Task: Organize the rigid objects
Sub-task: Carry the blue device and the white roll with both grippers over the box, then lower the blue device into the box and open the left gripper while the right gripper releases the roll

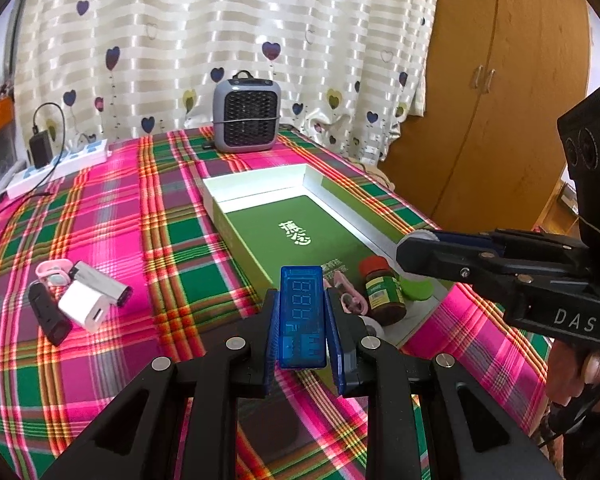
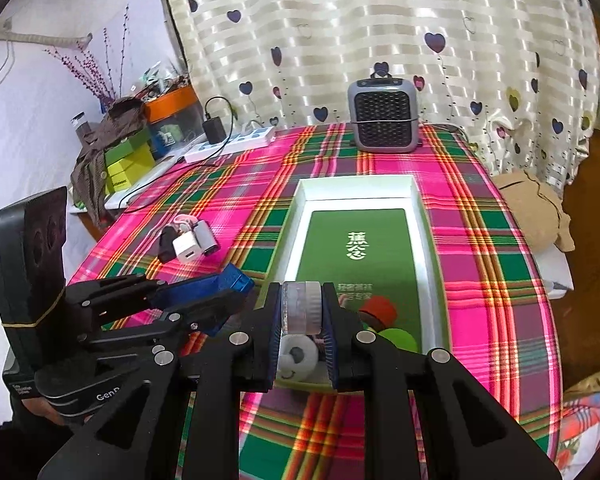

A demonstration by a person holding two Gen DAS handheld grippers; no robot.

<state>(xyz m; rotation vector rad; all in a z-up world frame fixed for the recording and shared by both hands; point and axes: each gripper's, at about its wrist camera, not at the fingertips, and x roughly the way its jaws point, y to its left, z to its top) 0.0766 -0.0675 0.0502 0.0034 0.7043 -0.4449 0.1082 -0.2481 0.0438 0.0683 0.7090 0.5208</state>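
Plaid pink-and-green tablecloth covers the table, w/ a heart-print curtain behind and a wooden wardrobe at the right in the left wrist view. Small grey heater stands at the far edge, a white power strip w/ black adapter off to its left. Shallow white-walled box w/ green floor lies mid-table; inside its near end sit a brown bottle w/ red cap, a green lid just beside it, and a pink item, partly hidden. Left gripper is clamped on a blue translucent USB meter, held above the cloth just left of the box's near corner. Right gripper is clamped on a clear roll of tape, above the box's near end; a white round item shows below it. Well apart on the left: cluster of a white charger, a black stick, a silver-grey piece and a pink thing, touching each other.
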